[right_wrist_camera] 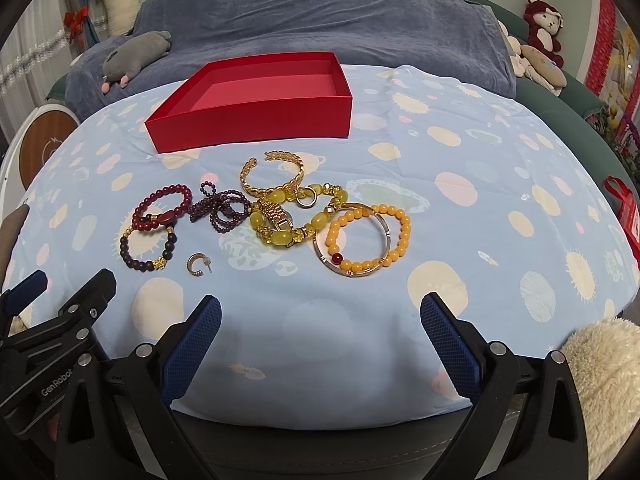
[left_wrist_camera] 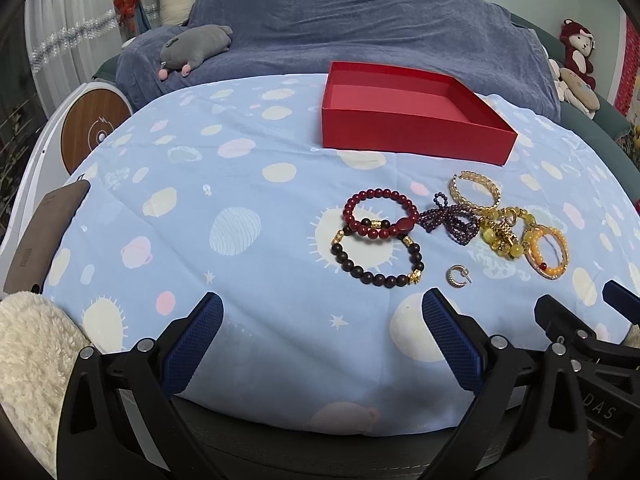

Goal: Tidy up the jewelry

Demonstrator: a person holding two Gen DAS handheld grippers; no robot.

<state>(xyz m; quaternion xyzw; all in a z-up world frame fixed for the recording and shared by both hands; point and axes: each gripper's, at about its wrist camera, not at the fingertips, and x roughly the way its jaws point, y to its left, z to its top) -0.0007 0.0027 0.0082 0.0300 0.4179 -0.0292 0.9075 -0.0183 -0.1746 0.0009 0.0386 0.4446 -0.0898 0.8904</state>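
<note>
A cluster of jewelry lies on the blue planet-print cloth point(right_wrist_camera: 480, 152) in front of an empty red box point(right_wrist_camera: 256, 96): a red bead bracelet point(right_wrist_camera: 162, 208) overlapping a dark bead bracelet point(right_wrist_camera: 148, 252), a purple bead strand point(right_wrist_camera: 220, 210), a gold cuff point(right_wrist_camera: 272, 174), a yellow bead bracelet point(right_wrist_camera: 296, 220), an orange bead bracelet point(right_wrist_camera: 370, 238) inside a thin bangle point(right_wrist_camera: 352, 240), and a small hoop earring point(right_wrist_camera: 197, 265) lying apart. The left gripper point(left_wrist_camera: 322, 344) and right gripper point(right_wrist_camera: 320, 344) hover near the cloth's front edge, fingers spread wide and holding nothing.
</note>
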